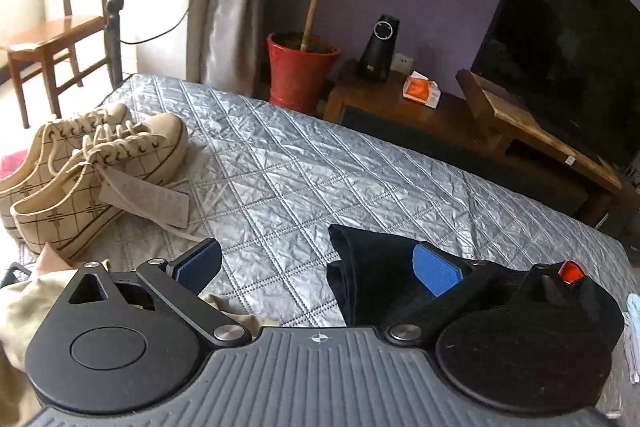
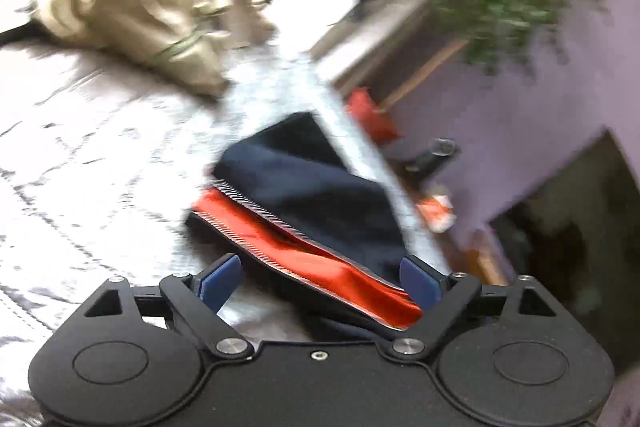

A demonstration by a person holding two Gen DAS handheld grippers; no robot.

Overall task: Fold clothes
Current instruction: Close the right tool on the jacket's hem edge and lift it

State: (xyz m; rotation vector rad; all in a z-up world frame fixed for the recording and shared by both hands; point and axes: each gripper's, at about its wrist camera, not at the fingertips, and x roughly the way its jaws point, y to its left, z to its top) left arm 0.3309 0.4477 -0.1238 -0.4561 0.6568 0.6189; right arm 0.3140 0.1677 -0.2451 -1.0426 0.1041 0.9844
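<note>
Silver-grey quilted cover [image 1: 320, 163], laid over the work surface. Dark navy garment [image 1: 360, 279] with an orange lining [image 2: 320, 267], folded, lying on the cover toward its right side, just ahead of both tools. Left gripper [image 1: 316, 267]: jaws wide apart, its right blue pad [image 1: 436, 269] over the dark cloth, pressing on nothing that can be seen. Right gripper [image 2: 320, 281]: jaws apart, the garment's near edge between them, pads not clamped; view heavily blurred. Beige garment [image 2: 136, 7], crumpled, well apart at the left. Pair of cream checked shoes [image 1: 92, 171] on the cover's left. Red plant pot [image 1: 300, 71], black television [image 1: 560, 39] beyond.
</note>
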